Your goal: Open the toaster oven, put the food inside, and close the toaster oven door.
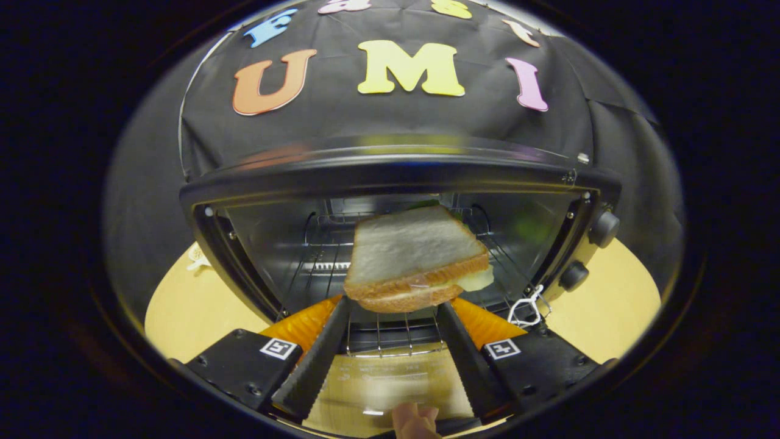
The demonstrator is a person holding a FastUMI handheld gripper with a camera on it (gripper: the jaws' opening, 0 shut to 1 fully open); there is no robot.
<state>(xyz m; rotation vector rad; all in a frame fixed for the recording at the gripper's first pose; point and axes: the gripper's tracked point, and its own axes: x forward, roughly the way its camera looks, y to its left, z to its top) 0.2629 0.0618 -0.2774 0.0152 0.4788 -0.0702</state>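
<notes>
The black toaster oven stands just ahead with its door folded down flat beneath my fingers. A sandwich of white toast with a pale filling hangs in the oven's mouth, above the wire rack. My gripper is shut on the sandwich's near end, and both black fingers press its sides. The sandwich's far end reaches into the cavity and tilts slightly up.
Two black knobs sit on the oven's right panel. A white wire handle lies by the oven's right front corner. The oven rests on a light wooden table. A fingertip shows below the door's front edge.
</notes>
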